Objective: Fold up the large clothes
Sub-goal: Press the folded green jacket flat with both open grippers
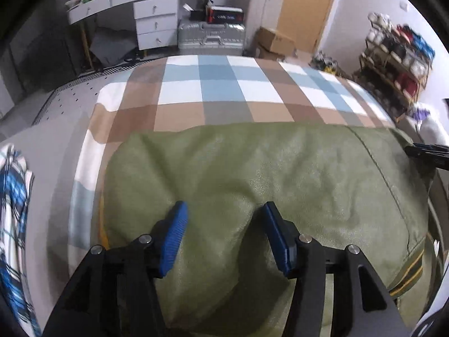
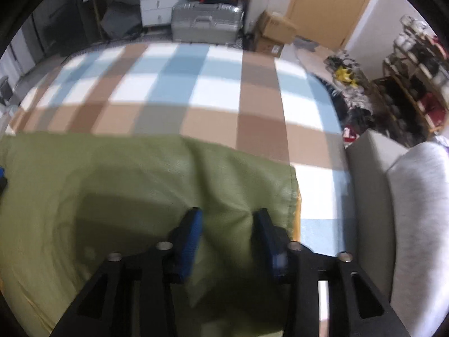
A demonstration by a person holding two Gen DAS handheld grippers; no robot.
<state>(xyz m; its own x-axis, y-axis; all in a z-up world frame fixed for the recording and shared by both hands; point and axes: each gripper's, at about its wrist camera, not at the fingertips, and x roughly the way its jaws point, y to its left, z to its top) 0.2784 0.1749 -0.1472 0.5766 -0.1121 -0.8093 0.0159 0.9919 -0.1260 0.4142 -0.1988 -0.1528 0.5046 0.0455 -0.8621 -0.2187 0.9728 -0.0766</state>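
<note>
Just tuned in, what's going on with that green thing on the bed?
A person is folding a green garment on the checked bedspread, with a gripper in each hand. The left gripper and right gripper stand open over it, near its left and right edges, with nothing clamped. The garment lies as a wide, puffy rectangle.

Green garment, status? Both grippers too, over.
Left gripper open, nothing gripped. Right gripper open, fabric bunched between, not pinched. Green garment folded on checked blanket. Nothing in the way.
</note>
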